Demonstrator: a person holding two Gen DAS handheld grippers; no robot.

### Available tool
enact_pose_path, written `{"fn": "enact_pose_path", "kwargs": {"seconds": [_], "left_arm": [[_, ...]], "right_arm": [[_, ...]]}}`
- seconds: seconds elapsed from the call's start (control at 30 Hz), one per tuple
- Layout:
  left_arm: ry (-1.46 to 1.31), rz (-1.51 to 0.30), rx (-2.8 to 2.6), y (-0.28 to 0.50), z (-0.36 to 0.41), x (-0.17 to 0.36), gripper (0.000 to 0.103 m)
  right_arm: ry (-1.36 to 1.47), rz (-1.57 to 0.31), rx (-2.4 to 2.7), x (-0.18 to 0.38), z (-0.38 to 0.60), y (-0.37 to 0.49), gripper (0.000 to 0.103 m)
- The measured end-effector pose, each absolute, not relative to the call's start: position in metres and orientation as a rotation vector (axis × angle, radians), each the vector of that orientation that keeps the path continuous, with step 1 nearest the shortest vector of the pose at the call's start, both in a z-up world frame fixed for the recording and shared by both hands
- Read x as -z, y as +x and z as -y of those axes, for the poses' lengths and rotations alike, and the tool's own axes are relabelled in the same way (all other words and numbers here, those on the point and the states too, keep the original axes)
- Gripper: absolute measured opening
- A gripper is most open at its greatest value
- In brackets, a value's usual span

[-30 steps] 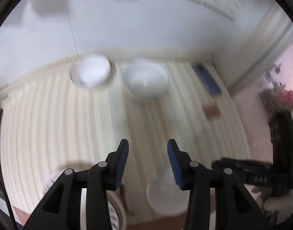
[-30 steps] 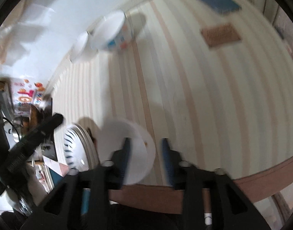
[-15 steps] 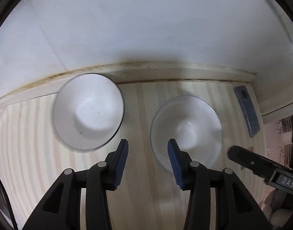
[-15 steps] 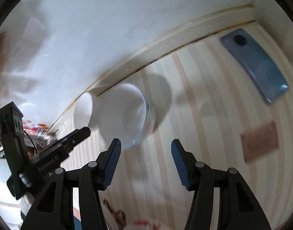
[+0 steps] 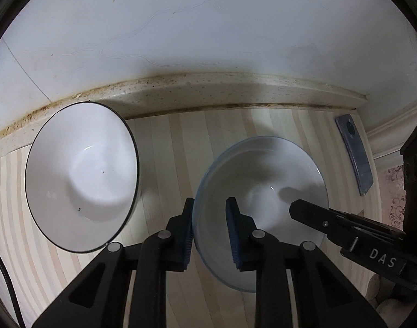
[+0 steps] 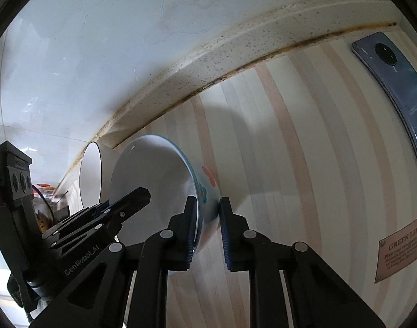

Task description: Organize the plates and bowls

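A bowl with a thin blue rim (image 5: 263, 169) stands on the striped counter; its outer wall bears a red and blue pattern (image 6: 205, 186). My left gripper (image 5: 209, 218) is closing its jaws over the bowl's left rim, one pad outside and one inside. Over the opposite rim my right gripper (image 6: 208, 218) is closing too, with the wall between its pads. Each gripper shows in the other's view: the right gripper (image 5: 297, 207) and the left gripper (image 6: 141, 194). A white bowl with a black rim (image 5: 82, 161) sits just left of the blue-rimmed one, nothing touching it.
A speckled ledge (image 5: 208, 87) and a white tiled wall close off the back. A blue-grey phone (image 6: 394, 82) lies at the right near the wall. A brown label (image 6: 402, 248) lies on the counter nearer the front right.
Both grippers came forward and down from the counter's front to the blue-rimmed bowl. Their jaws, open half a second ago, have closed over its opposite rims.
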State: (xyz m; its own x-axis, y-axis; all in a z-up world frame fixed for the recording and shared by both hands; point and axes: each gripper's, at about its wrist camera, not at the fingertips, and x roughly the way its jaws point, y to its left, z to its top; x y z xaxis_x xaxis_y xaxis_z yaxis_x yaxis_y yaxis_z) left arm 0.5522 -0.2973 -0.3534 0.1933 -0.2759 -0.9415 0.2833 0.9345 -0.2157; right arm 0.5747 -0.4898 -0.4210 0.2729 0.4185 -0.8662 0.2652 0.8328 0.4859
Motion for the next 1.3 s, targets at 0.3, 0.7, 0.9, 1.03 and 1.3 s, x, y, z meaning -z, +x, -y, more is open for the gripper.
{"fn": "enact_pose_path", "kwargs": {"seconds": [0.3,0.7,0.9,1.03,1.3], "left_arm": [[0.017,-1.271,0.41,0.53,0.296,0.325,0.02],[0.011,-1.226,0.496,0.441,0.286,0.263,0.02],[0.022,-1.252,0.554,0.387,0.281,0.253,0.02],[0.037,-1.277,0.582,0.36,0.282,0.258,0.02],[0.082,-1.348,0.578,0.336,0.281,0.29,0.02]], "right_arm": [[0.596,-1.306,-0.116,0.402,0.485,0.559,0.018],[0.606,-1.274,-0.12,0.344,0.479,0.47,0.018],[0.601,-1.294,-0.104,0.326,0.48,0.406,0.018],[0.611,-1.329,-0.096,0.329,0.477,0.37,0.018],[0.655,-1.388,-0.091,0.354,0.467,0.32,0.018]]}}
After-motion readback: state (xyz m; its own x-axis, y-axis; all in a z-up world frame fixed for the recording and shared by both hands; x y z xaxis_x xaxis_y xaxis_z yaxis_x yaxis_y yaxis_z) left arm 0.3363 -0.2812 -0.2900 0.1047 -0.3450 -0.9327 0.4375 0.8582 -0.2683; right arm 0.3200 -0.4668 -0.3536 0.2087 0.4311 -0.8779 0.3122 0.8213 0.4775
